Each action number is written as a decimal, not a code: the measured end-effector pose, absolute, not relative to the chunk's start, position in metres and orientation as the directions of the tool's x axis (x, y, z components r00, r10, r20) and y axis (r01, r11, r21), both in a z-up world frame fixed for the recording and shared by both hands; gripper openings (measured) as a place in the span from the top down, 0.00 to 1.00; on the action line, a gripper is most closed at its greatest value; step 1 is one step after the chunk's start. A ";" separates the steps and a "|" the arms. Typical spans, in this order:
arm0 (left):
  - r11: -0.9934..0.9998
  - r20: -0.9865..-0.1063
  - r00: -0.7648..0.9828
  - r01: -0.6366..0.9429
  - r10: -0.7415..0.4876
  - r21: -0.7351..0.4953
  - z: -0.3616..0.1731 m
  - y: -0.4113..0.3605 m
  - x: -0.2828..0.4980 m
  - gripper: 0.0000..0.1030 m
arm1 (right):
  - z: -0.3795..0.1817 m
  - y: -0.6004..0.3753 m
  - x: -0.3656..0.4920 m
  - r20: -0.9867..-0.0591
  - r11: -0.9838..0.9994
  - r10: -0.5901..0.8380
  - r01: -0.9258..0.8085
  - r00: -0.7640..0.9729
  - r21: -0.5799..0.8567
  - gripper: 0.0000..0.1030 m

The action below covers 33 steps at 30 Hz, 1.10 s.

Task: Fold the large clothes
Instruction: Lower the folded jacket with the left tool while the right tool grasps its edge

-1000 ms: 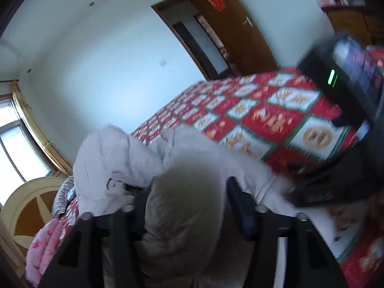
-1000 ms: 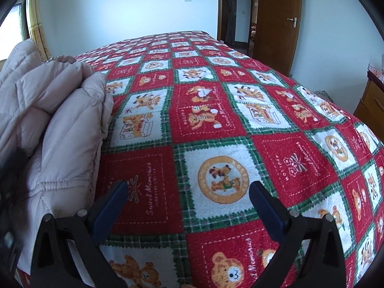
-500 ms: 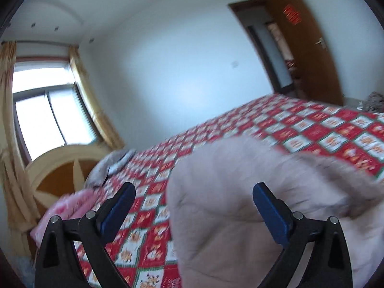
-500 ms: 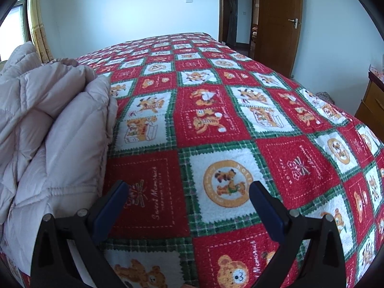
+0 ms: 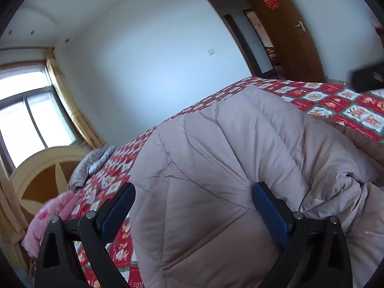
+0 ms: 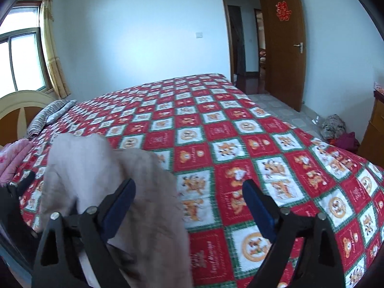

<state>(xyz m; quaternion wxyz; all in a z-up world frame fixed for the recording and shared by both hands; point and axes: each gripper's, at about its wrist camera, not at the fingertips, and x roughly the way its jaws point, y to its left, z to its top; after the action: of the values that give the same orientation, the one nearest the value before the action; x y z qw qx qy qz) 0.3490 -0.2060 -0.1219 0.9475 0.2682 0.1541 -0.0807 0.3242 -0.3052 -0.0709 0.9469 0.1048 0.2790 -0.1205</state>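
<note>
A large pale pink-beige quilted down coat (image 5: 216,168) lies in a bunched heap on the bed's red, white and green cartoon-patterned cover (image 5: 348,105). My left gripper (image 5: 193,206) is open just above the coat, its blue pads on either side of the quilted surface without pinching it. In the right wrist view the coat (image 6: 115,192) is blurred at lower left on the cover (image 6: 240,144). My right gripper (image 6: 188,204) is open, its left finger over the coat's edge and its right finger over bare cover.
A wooden headboard (image 6: 14,110), a striped grey pillow (image 6: 48,115) and pink bedding (image 6: 12,158) are at the left. A brown door (image 6: 283,43) stands open at the back right. Clothes (image 6: 336,129) lie on the floor near a wooden cabinet (image 6: 374,129).
My left gripper has let go of the coat, opened and pulled back over it. My right gripper has risen and swung toward the coat, staying open.
</note>
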 end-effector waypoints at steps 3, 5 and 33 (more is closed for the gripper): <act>0.835 -0.333 0.937 0.264 -0.104 0.483 -0.127 -0.217 0.342 0.04 | -0.077 -0.300 0.342 -0.580 0.946 -0.152 0.287 0.800 0.148 0.19; 0.837 -0.331 0.938 0.264 -0.107 0.480 -0.130 -0.219 0.339 0.04 | -0.086 -0.300 0.349 -0.604 0.939 -0.135 0.295 0.786 0.175 0.22; 0.899 -0.336 0.942 0.155 -0.009 0.409 -0.110 -0.169 0.383 0.02 | -0.103 -0.276 0.378 -0.635 0.952 -0.222 0.305 0.740 0.022 0.24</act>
<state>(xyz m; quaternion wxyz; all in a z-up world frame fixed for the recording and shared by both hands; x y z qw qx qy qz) 0.3827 -0.1685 -0.1100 0.9604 0.2202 0.1654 -0.0425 0.3784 -0.2758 -0.1028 0.9306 0.0621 0.3318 -0.1416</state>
